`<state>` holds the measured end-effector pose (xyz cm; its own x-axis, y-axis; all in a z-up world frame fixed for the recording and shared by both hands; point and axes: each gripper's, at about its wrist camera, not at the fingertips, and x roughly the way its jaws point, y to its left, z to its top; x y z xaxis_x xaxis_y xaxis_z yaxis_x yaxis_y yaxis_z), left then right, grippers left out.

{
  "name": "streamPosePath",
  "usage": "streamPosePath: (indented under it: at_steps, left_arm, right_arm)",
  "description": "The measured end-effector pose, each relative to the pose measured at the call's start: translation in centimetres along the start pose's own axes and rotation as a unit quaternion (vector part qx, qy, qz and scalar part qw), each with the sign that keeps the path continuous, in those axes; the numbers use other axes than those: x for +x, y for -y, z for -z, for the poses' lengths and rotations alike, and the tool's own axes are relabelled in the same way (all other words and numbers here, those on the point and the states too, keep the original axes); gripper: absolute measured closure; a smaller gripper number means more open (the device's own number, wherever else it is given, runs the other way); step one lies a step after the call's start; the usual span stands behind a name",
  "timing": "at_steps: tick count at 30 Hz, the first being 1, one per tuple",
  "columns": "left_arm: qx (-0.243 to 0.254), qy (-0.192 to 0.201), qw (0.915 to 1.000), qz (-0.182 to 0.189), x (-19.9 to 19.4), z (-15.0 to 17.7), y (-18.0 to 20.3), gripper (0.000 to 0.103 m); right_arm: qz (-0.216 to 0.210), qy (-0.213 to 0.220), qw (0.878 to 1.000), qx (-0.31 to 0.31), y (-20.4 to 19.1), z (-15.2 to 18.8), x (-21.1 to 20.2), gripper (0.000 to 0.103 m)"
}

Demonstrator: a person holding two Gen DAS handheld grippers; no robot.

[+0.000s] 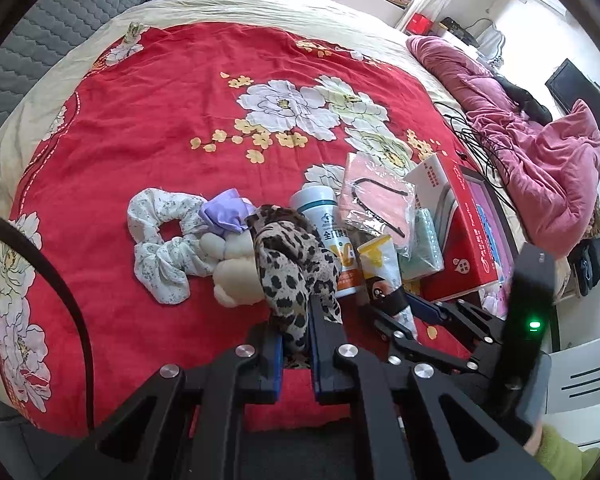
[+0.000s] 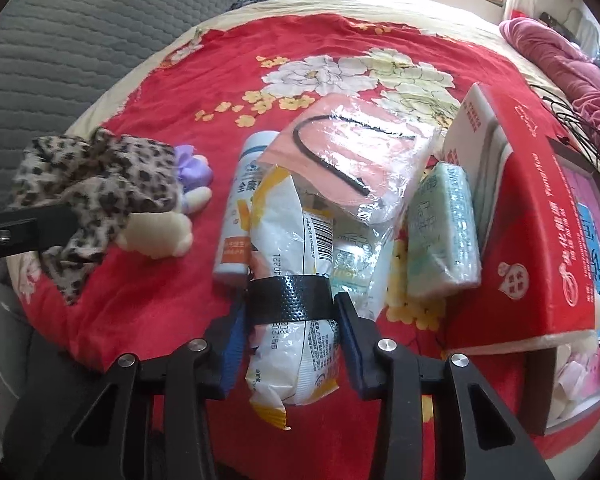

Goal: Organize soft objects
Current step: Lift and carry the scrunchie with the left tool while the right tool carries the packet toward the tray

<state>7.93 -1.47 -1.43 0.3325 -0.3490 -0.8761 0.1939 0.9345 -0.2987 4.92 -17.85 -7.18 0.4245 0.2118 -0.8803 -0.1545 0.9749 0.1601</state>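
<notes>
Low in the left wrist frame, the left gripper (image 1: pixel 296 344) pinches a leopard scarf (image 1: pixel 290 264); bottom centre of the right view, the right gripper (image 2: pixel 290 344) clamps a white packet (image 2: pixel 292 320).

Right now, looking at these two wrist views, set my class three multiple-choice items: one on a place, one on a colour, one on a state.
1. Where does the white bottle lie?
A. on the red box
B. between the leopard-print scarf and the teal tissue pack
C. on the grey headboard

2. What colour is the bedspread under the things?
A. red with flowers
B. plain blue
C. green

3. What does the right gripper hold?
A. nothing
B. the floral scrunchie
C. the white and yellow packet

Answers: B, scarf to its left, pack to its right; A, red floral cloth throughout; C, the packet sits clamped between the fingers.
</notes>
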Motion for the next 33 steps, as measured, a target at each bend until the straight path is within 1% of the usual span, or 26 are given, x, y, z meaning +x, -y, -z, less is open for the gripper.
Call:
streamPosePath:
  at_steps: [8,12,22,33]
  left_arm:
    - [0.019,0.015,0.9997,0.0,-1.3,-0.2,2.1,0.093]
    - [0.032,0.026,0.9991,-0.006,-2.2,-0.1,3.2,0.093]
    - [0.058,0.034,0.9977,-0.005,-3.3,0.7,5.9,0.093]
    - [0.095,0.038,0.9947,0.006,-3.6,1.1,10.9,0.093]
  right_arm:
    - [-0.026,0.038,0.998,0.032,1.5,-0.5,-5.2,0.06]
    - [-0.03,0.058,0.997,0.047,2.7,-0.6,-7.9,0.06]
    - [-0.026,0.097,0.992,0.074,5.0,-0.2,-12.4,0.06]
    - [-0.016,0.125,0.988,0.092,7.9,0.9,-16.1,0.06]
